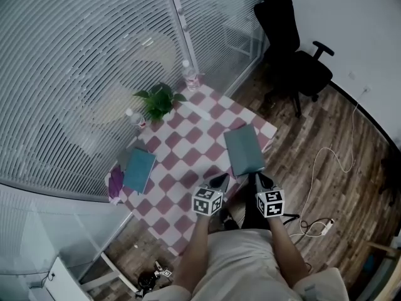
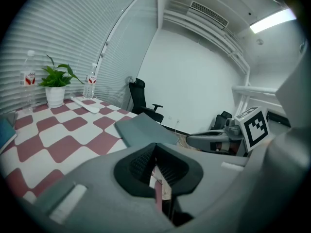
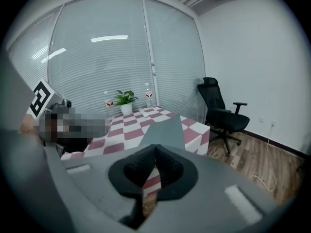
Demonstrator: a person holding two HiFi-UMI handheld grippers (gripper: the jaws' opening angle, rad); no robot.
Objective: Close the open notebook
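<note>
Notebook (image 1: 244,150) is parked by the table (image 1: 188,144) edge, 12 o'clock off right gripper (image 1: 259,179), 1 off left gripper (image 1: 219,181), both pinched shut, empty.

The desk (image 1: 188,137) wears a check of dull red and white squares. The notebook (image 1: 244,150) has a plain grey-teal cover. The second book (image 1: 139,170) is a brighter teal, and the small thing (image 1: 116,182) at its edge is purple. The plant (image 1: 158,99) is green, its pot (image 2: 55,96) white. The bottle (image 2: 28,81) is clear with a red label. The left tongs (image 2: 155,164) and right tongs (image 3: 154,164) are grey with black ribbed pads (image 2: 140,165), and each bears a cube (image 1: 207,200) patterned in black squares on white. The chair (image 1: 291,49) is black. The floor (image 1: 338,124) is brown wood in planks, and the cable (image 1: 341,163) is white. The blinds (image 1: 75,74) show fine pale-grey horizontal stripes. The wall (image 1: 357,17) is white.
</note>
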